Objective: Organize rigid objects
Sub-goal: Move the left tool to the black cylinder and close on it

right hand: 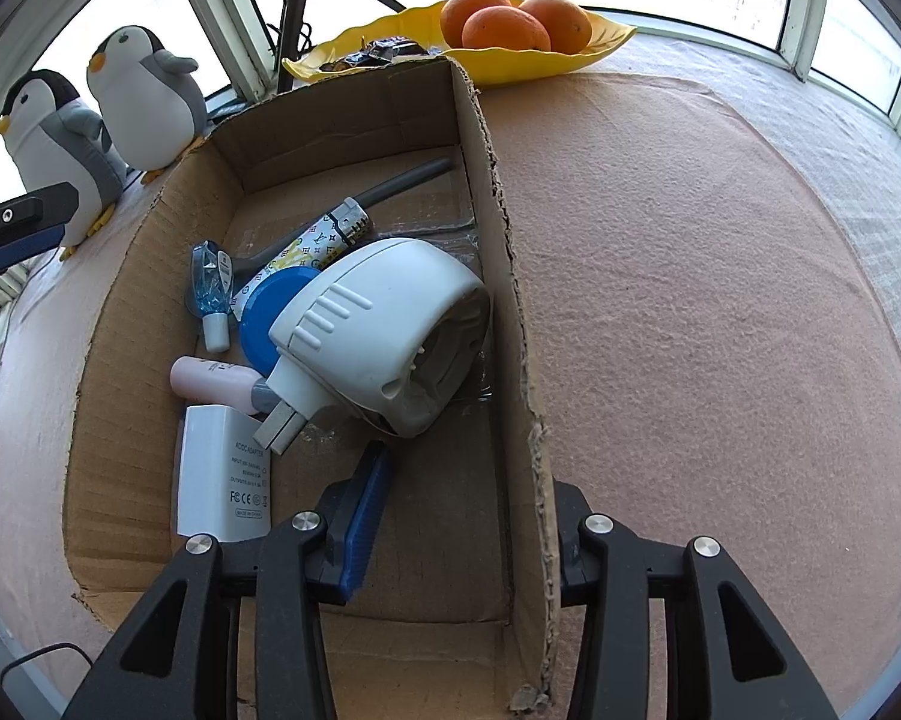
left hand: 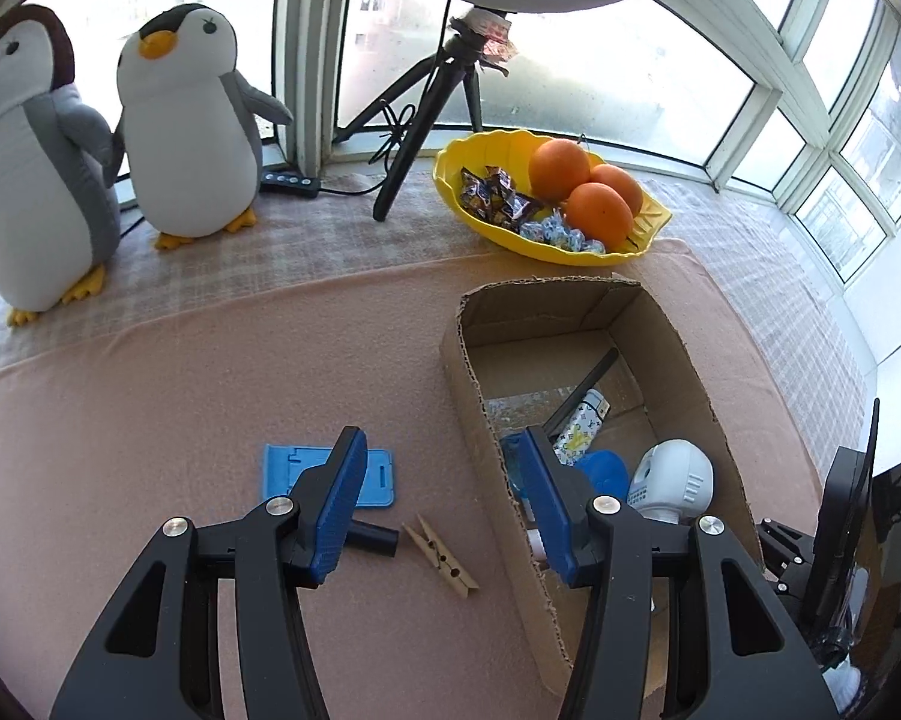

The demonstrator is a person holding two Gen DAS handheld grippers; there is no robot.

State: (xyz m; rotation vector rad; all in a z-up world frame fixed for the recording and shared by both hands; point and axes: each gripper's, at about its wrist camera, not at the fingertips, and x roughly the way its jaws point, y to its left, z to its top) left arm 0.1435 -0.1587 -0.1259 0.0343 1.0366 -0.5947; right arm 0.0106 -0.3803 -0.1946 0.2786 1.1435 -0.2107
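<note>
Left gripper (left hand: 444,504) spread wide, nothing held; clothespin (left hand: 440,555) lower centre on table. Should be straddled crosswise, then boxed (left hand: 570,300). Right gripper (right hand: 456,531) unclenched astride box wall.

Wooden clothespin (left hand: 440,556) flat beside cardboard box (left hand: 473,387)

Black-framed left gripper (left hand: 444,516); blue ribbed pads (left hand: 337,510); silver screws (left hand: 278,503).
</note>
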